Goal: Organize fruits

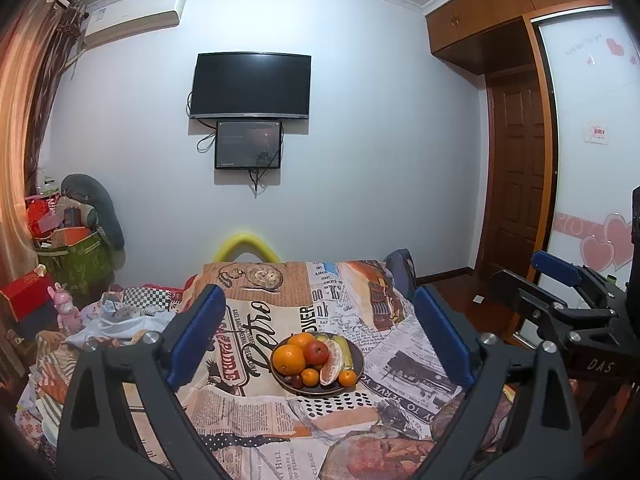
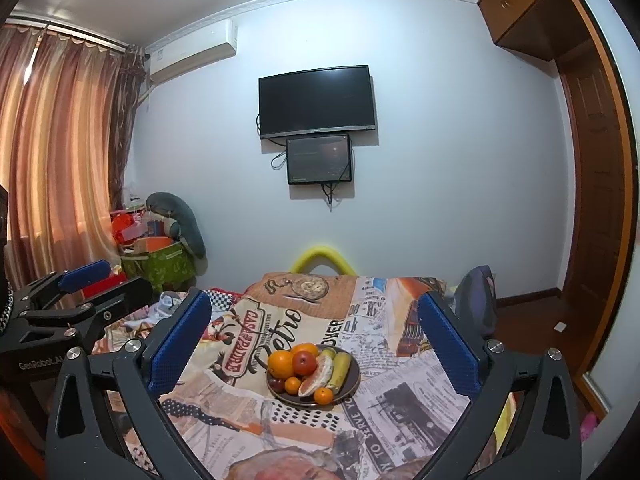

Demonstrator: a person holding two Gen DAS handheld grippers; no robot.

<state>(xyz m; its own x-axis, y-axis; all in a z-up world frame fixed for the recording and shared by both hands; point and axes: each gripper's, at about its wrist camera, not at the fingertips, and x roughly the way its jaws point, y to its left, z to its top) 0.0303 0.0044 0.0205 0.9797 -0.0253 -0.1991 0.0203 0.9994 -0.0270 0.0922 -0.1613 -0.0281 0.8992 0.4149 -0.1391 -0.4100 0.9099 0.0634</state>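
Note:
A dark plate [image 1: 320,393] sits in the middle of the table and holds a pile of fruit. On it are a large orange [image 1: 288,359], a red apple [image 1: 316,353], a peeled citrus segment [image 1: 333,362], bananas [image 1: 345,350] and small tangerines [image 1: 347,378]. My left gripper [image 1: 318,293] is open, its blue pads wide on either side of the plate and short of it, with nothing between them. The right wrist view shows the same plate [image 2: 353,383], orange [image 2: 280,364] and apple [image 2: 305,362]. My right gripper [image 2: 315,297] is open and empty as well. Each gripper shows in the other's view: right gripper [image 1: 536,280], left gripper [image 2: 108,282].
A newspaper-print cloth [image 1: 256,412] covers the table. A yellow chair back [image 1: 245,245] rises behind its far edge, and a dark chair [image 2: 478,304] stands at the far right corner. Clothes, boxes and a pink toy [image 1: 66,308] crowd the left. A wardrobe door [image 1: 592,152] is on the right.

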